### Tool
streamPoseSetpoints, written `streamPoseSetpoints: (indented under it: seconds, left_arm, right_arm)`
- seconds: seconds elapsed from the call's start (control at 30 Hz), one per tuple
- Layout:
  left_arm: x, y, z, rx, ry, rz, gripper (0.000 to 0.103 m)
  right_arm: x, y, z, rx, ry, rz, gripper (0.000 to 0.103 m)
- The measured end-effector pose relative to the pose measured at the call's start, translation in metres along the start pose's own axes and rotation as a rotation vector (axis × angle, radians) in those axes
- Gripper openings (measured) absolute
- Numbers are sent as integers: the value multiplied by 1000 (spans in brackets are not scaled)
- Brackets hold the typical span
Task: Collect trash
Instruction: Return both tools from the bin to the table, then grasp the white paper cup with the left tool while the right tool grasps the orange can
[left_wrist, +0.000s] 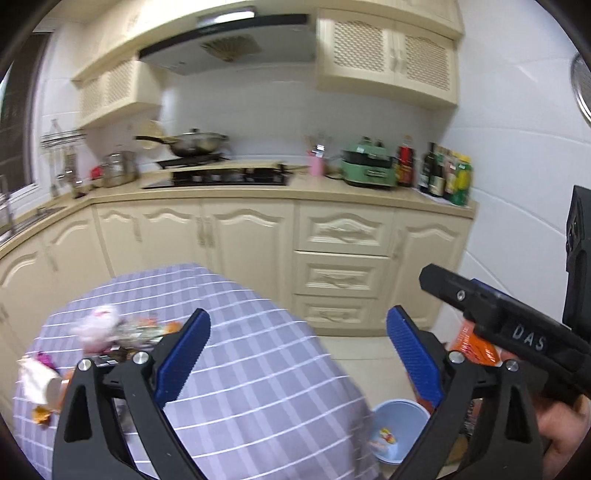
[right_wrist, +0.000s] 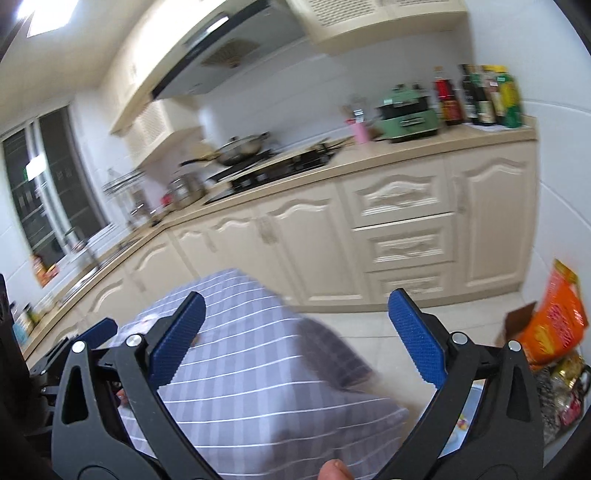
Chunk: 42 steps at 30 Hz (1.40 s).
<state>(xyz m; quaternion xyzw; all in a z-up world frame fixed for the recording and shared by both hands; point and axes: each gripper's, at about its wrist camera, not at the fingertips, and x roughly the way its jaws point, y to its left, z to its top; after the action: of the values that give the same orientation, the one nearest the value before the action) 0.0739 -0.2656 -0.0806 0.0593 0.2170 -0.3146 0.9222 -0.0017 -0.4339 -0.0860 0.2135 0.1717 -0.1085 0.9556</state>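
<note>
Both the left tool and right tool hang spread and empty above the checked worktop, where wrappers remain uncollected, one scrap already in the blue bin beside it.

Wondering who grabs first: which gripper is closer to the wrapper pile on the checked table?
Left. The left gripper hangs open just right of the wrapper pile; the right gripper is farther right, beyond the left one.
</note>
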Motion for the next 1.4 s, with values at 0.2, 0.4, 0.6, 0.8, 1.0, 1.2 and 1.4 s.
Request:
streamPoseSetpoints:
  seconds: [0.2,0.4,0.6,0.8,1.0,1.2,1.4]
  left_arm:
    - [-29,58,-3,-45,-14,129,94]
    - [-56,119,-16,-110,-21,254,95]
    - [-81,176,-38,-152,-11,380,95]
    - [-90,217,-65,-177,31,465,95]
    - [-85,252,-91,-216,91,500,95]
    - [-68,276,-105,-228,134,506,95]
    - [-44,292,-113,-193,181,482,95]
  right_arm:
    - [13,62,-8,-52,25,67,97]
    - [16,109,-10,-92,38,131,97]
    - [35,148,-28,-161,123,183,97]
    - [60,176,-57,-213,231,196,97]
    - [77,191,-78,-246,298,201,97]
    - [100,201,-100,-274,377,210,97]
    - [123,215,-121,-306,456,239,97]
